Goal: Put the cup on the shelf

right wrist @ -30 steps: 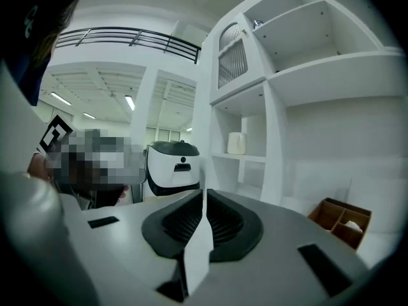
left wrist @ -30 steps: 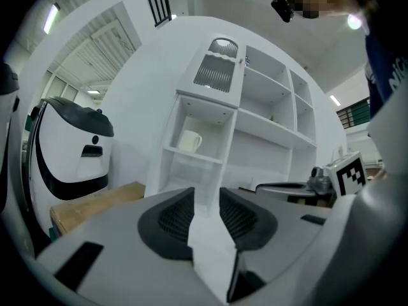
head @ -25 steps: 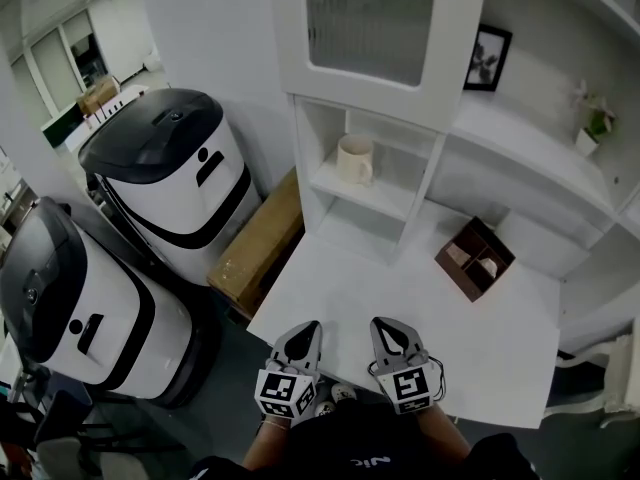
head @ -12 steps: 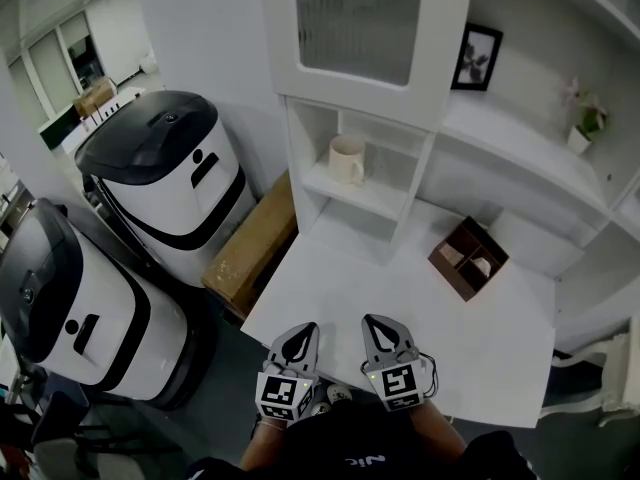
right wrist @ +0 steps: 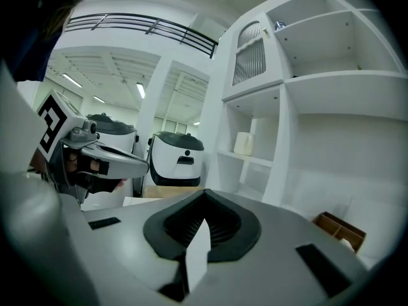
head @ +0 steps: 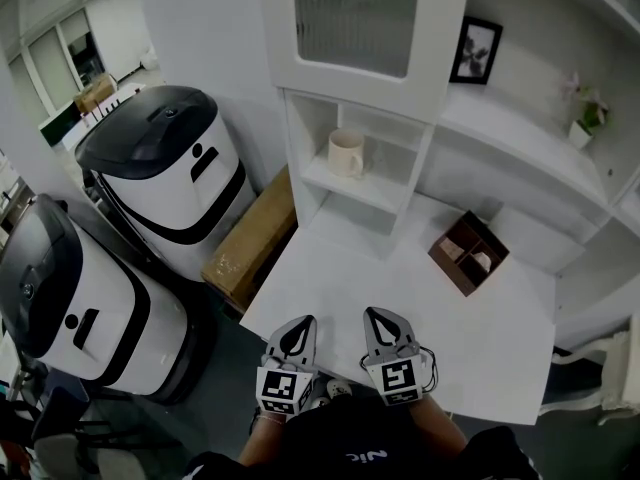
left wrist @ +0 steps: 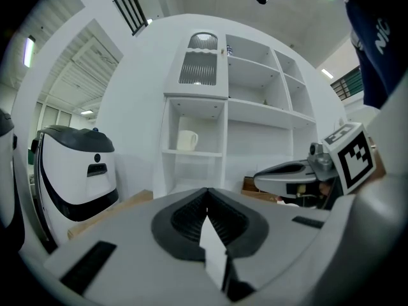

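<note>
On shelf (head: 378,192), cup (head: 346,154); head view alone shows picture frame (head: 476,52).

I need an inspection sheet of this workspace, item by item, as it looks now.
surface: white desk, mostly bare
job's things: cup upright on the shelf
clutter: brown compartment box on the desk
grippers: left gripper and right gripper shut, empty, by the desk's near edge
cables: thin loop beside the right gripper, possibly a wire
surroundings: two white-and-black machines and a cardboard box at left
</note>
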